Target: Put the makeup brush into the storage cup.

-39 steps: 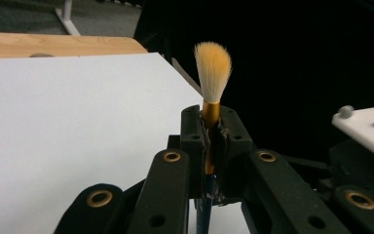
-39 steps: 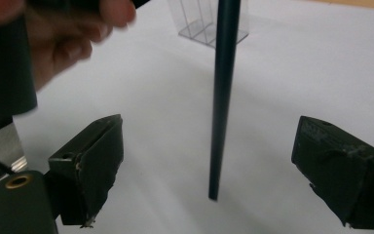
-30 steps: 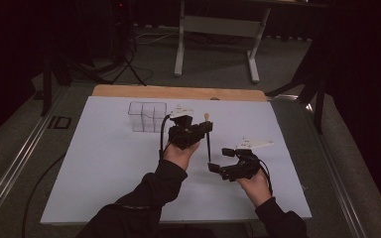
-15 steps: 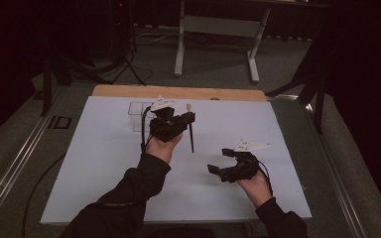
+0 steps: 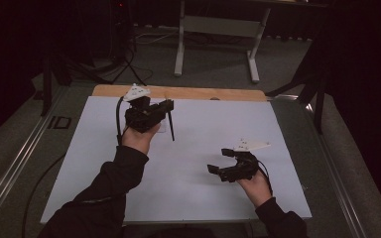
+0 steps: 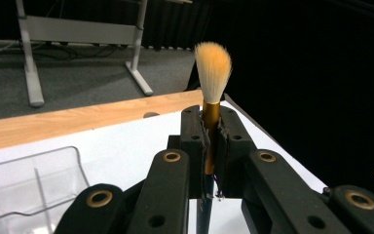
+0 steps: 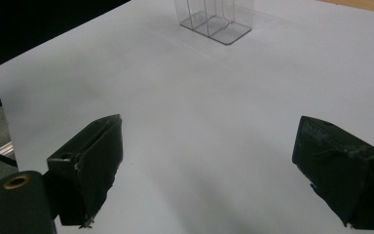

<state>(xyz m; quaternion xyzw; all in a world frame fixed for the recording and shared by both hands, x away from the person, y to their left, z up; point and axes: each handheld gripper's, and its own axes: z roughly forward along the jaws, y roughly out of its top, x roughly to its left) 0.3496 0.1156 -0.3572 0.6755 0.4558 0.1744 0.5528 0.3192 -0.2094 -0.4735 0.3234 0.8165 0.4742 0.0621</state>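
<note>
Your left claw (image 6: 209, 146) was clenched on a makeup brush (image 6: 212, 78), bristles up, handle hanging below, held near the table's (image 5: 203, 129) far edge just beside a clear divided organizer (image 6: 24, 180). Your right claw (image 7: 214, 170) was released, jaws wide apart, low over bare white surface.

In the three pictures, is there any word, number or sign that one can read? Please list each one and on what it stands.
"ID": pale letters on the grey floor strip left of the white table, high view.
Faint raised marking on the right gripper finger, right gripper view: too blurred to read.
Left gripper, brush, clear organizer: no text.
</note>
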